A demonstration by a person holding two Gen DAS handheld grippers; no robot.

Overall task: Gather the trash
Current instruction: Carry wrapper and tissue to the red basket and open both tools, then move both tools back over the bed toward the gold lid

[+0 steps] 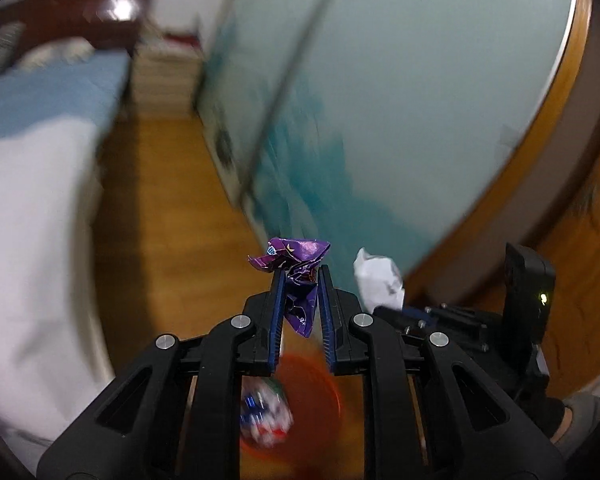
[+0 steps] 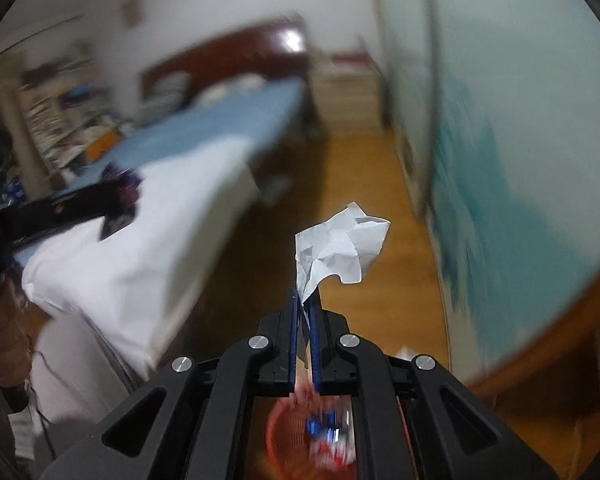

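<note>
Writing: the purple wrapper has small white print, too blurry to read.
Left gripper: squeezed tight on the purple wrapper, up in the air over the bin.
Right gripper: pinched on the white crumpled paper, also up over the bin.
Red bin: on the wood floor below both grippers, with blue, white and red trash inside.
</note>
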